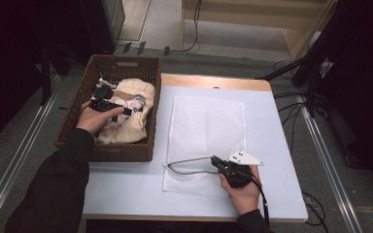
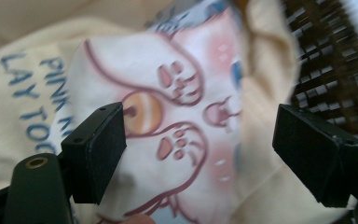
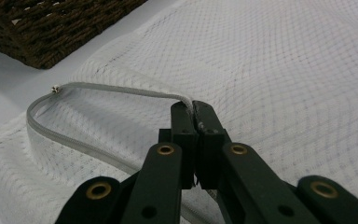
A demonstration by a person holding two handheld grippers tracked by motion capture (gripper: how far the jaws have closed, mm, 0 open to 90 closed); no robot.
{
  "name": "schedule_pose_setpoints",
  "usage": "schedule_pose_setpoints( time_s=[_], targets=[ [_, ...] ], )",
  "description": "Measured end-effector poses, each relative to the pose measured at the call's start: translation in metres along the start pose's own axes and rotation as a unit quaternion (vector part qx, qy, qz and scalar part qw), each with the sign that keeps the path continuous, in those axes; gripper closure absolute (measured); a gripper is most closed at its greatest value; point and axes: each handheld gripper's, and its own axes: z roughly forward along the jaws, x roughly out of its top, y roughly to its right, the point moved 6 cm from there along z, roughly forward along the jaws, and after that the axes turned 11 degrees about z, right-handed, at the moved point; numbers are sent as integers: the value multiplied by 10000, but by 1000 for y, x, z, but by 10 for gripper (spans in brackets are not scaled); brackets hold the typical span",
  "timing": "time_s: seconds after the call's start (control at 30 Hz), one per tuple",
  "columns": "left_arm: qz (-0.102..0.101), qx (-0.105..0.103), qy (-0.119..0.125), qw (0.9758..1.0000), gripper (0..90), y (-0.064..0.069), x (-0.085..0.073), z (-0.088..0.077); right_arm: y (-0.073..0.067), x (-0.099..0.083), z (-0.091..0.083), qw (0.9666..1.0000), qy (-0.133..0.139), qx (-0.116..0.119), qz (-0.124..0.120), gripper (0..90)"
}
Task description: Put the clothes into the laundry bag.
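Right gripper: jaws pressed together, pinching the zipper edge of the mesh laundry bag at the bag's near end, the raised edge forming an open loop to the gripper's left; in the right gripper view the pads meet on the grey zipper tape. Left gripper: jaws spread wide, held over the garment in the basket; in the left gripper view the printed cloth lies between and beyond the two pads, contact cannot be told. Desk: pale top with a wooden far edge. Wicker basket: dark brown, rectangular, at the desk's left side, overhanging its left edge. Mesh laundry bag: white, fine netting, flat and rectangular, lying lengthwise at the desk's centre, just beside the basket and right of it, near mouth lifted open. Garment: cream cloth, crumpled, filling much of the basket; carries a cartoon print in pink, white and orange with paw shapes, and blue lettering partly readable, blurred. Left hand: inside the basket, holding its gripper. Right hand: near the desk's front edge, at the bag's near right corner.
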Motion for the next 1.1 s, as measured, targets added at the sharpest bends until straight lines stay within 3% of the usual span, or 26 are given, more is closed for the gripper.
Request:
schedule_pose_setpoints(
  time_s=[0.07,0.17,0.2,0.23,0.27,0.3,0.33,0.37,0.4,0.43,0.47,0.5,0.53,0.57,0.6,0.63,0.67,0.77,0.8,0.83,0.87,0.9,0.93,1.0,1.03,1.1],
  targets=[
    [-28,163,-243,9996,209,-2,-4,5,0,0,0,10000,-7,1,9,900],
    [-99,125,-388,9991,284,-4,-7,8,0,-1,1,10000,-20,0,13,899],
    [-4,193,-508,9985,448,-4,-9,9,0,-1,1,10000,-20,0,0,899],
    [-4,193,-508,9985,519,-4,-9,9,0,-1,1,10000,-21,1,1,899],
    [56,230,-541,9983,519,-3,-9,9,0,-1,1,10000,-21,1,1,899],
    [112,227,-586,9980,609,-3,-9,8,0,-1,1,10000,-16,2,12,899],
    [122,162,-610,9979,708,-1,-9,7,0,-1,1,10000,-13,12,18,899],
    [137,-74,-630,9979,844,4,-8,6,0,-1,1,10000,-11,13,18,899],
    [137,-74,-630,9979,857,4,-8,6,0,-1,1,10000,-11,13,18,899],
    [233,-329,-653,9970,857,10,-8,5,0,-1,1,10000,-9,16,18,899],
    [314,-635,-688,9951,863,18,-8,5,0,-1,1,10000,-12,14,16,899],
    [356,-1047,-749,9910,867,28,-9,4,0,-1,1,10000,-11,16,14,899],
    [489,-1579,-825,9828,868,40,-10,3,1,-1,1,10000,-8,22,17,899],
    [1014,-2077,-997,9678,856,61,-13,0,1,-1,1,10000,-17,19,29,899],
    [1014,-2077,-997,9678,821,61,-13,0,1,-1,1,10000,-30,18,37,899],
    [1277,-2077,-975,9649,821,69,-12,-2,1,-1,1,10000,-30,18,37,899],
    [1164,-2120,-645,9681,551,71,-2,-9,2,-2,2,10000,-40,14,33,899],
    [733,-2220,500,9710,365,61,21,-31,2,-3,1,10000,-41,3,30,899],
    [733,-2220,500,9710,359,61,21,-31,2,-2,1,10000,-35,8,34,899],
    [422,-1640,1328,9766,359,42,35,-46,2,-2,0,10000,-22,18,31,900],
    [267,-1122,1666,9793,360,30,39,-51,3,-2,0,10000,-21,15,31,899],
    [78,-656,1874,9801,365,18,40,-55,3,-2,-1,10000,-18,19,39,899],
    [78,-656,1874,9801,373,18,40,-55,3,-2,-1,10000,-18,19,39,899],
    [-446,-25,1739,9838,382,-6,35,-52,4,-2,-1,10000,-21,23,59,899],
    [-623,175,1490,9867,375,-15,29,-45,4,-3,0,10000,-28,26,63,899],
    [-711,408,836,9931,364,-29,13,-24,4,-3,0,10000,-31,27,63,899]
  ],
)
